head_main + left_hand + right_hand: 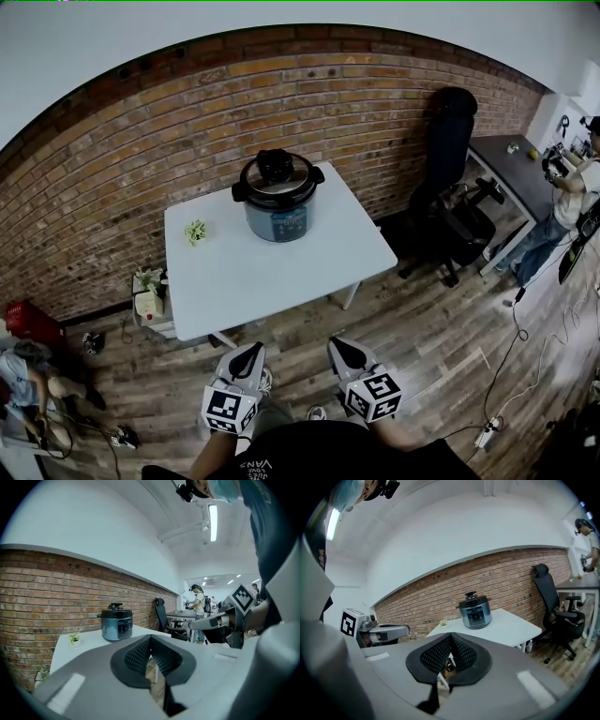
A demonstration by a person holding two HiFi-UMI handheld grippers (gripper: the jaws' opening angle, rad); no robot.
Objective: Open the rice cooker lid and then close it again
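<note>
Grey plastic with black ribbed pads [138, 656]: the left gripper [253, 349] and the right gripper [335, 344] are both held low in front of the person, side by side and apart, over the wood floor [431, 328].
- Left gripper: jaws together, pads meeting at the tip, nothing between them.
- Right gripper: the same, jaws closed on nothing. Each gripper view shows the other gripper off to its side.
- Both point toward the near edge of the white table [281, 277] and stop short of it. Neither touches anything.

On the table:
- The cooker [277, 199] stands upright toward the far edge, close to the wall. Blue-grey body, control panel facing the person.
- Its black lid [277, 176] sits down on the pot, knob on top and a handle at each side.
- A small plant [195, 231] sits near the left edge, well apart from the cooker.

Around and beyond:
- A low shelf unit [150, 302] stands on the floor by the table's left side.
- A brick wall [141, 141] runs behind the table.
- A black chair [452, 187] stands to the right of the table.
- Past the chair, a dark desk [511, 169] with another person [572, 202] beside it.
</note>
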